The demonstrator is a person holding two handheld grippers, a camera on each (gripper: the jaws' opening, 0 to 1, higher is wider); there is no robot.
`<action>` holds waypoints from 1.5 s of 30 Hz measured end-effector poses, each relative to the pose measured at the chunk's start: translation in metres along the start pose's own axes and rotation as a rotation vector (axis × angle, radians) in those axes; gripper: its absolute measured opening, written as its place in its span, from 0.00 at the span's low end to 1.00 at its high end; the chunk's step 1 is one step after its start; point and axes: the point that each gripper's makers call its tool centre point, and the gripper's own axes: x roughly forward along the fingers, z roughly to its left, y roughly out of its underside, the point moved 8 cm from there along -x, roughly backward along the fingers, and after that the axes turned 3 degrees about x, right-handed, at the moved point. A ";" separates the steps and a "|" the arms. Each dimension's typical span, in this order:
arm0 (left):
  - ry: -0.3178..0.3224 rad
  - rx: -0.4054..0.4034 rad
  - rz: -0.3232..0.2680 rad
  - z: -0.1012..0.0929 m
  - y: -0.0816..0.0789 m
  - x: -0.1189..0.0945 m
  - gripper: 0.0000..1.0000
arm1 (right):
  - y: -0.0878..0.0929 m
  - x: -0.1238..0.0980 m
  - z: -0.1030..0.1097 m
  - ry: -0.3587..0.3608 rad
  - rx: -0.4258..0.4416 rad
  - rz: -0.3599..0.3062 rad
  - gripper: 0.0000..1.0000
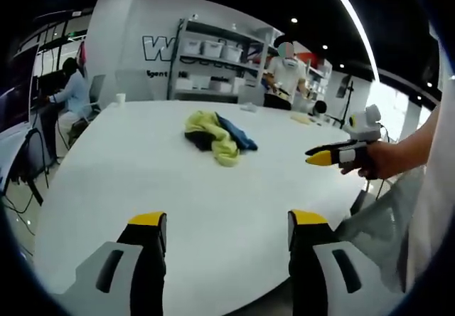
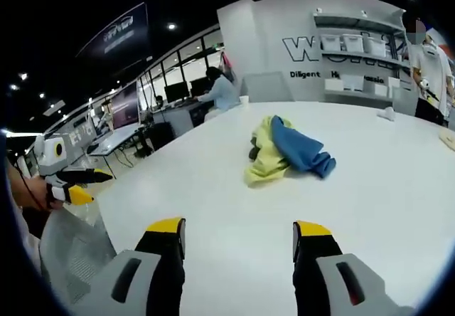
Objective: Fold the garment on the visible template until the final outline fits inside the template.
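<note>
- Garment [image 1: 217, 137] is a crumpled heap mid-table, nothing touching it. In the left gripper view its long axis runs from upper left to lower right; in the right gripper view [image 2: 286, 151] it runs from the yellow end lower left to the blue end on the right.
- No clear front or back; it's bunched, not spread flat. Can't make out a template outline on the table.
- Colours: yellow-green fabric, a blue part, a small dark patch at one edge. Blue sits on the right side of the heap in both views.
- White table [image 1: 142, 181] has bare surface all round the heap; the near edge curves just under both grippers.
- Left gripper [image 1: 227, 230]: jaws wide apart, holding nothing, above the near table edge, well short of the garment.
- Right gripper [image 2: 238, 239]: jaws wide apart, empty, also well short of the garment.
- Far side: shelving with white bins [image 1: 213, 63], a white cup [image 1: 121, 97] at the table's far edge, a seated person [image 1: 71, 95] at a desk on the left.
</note>
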 end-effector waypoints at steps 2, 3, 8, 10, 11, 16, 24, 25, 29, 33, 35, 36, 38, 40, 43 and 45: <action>-0.001 -0.003 0.001 0.000 0.000 0.000 0.67 | -0.006 0.009 -0.006 0.001 0.005 -0.003 0.56; -0.001 -0.006 0.003 0.000 0.000 0.000 0.67 | -0.010 0.015 -0.010 0.003 0.006 -0.003 0.55; -0.007 -0.015 0.004 0.002 0.000 -0.001 0.66 | -0.029 0.040 -0.023 0.007 -0.018 -0.022 0.52; -0.009 -0.018 0.003 0.003 -0.001 -0.001 0.65 | -0.036 0.048 -0.028 0.009 -0.020 -0.023 0.51; -0.010 -0.020 0.004 0.004 -0.001 -0.001 0.65 | -0.041 0.056 -0.032 0.009 -0.020 -0.025 0.51; -0.013 -0.023 0.009 0.005 0.000 -0.001 0.64 | -0.064 0.083 -0.043 0.011 -0.050 -0.042 0.47; -0.011 -0.016 0.022 0.004 0.001 0.000 0.62 | -0.092 0.124 -0.059 0.027 -0.049 -0.063 0.40; -0.011 -0.017 0.024 0.004 0.001 0.000 0.62 | -0.095 0.130 -0.061 0.034 -0.035 -0.068 0.40; -0.013 -0.022 0.030 0.005 0.001 -0.001 0.61 | -0.107 0.147 -0.065 0.045 -0.015 -0.090 0.35; -0.016 -0.026 0.036 0.006 0.001 0.000 0.61 | -0.118 0.164 -0.068 0.052 -0.019 -0.098 0.32; -0.019 -0.027 0.038 0.006 0.001 0.000 0.60 | -0.122 0.173 -0.070 0.056 -0.047 -0.090 0.31; -0.021 -0.028 0.041 0.006 0.002 0.000 0.60 | -0.125 0.179 -0.071 0.055 -0.046 -0.088 0.30; -0.023 -0.029 0.042 0.006 0.002 0.000 0.60 | -0.131 0.186 -0.072 0.059 -0.063 -0.089 0.28; -0.025 -0.030 0.044 0.007 0.002 0.000 0.60 | -0.134 0.193 -0.072 0.052 -0.068 -0.085 0.28; -0.030 -0.033 0.048 0.008 0.003 0.001 0.60 | -0.140 0.206 -0.071 0.045 -0.090 -0.078 0.25; -0.032 -0.037 0.050 0.008 0.003 0.001 0.59 | -0.142 0.211 -0.070 0.045 -0.098 -0.070 0.25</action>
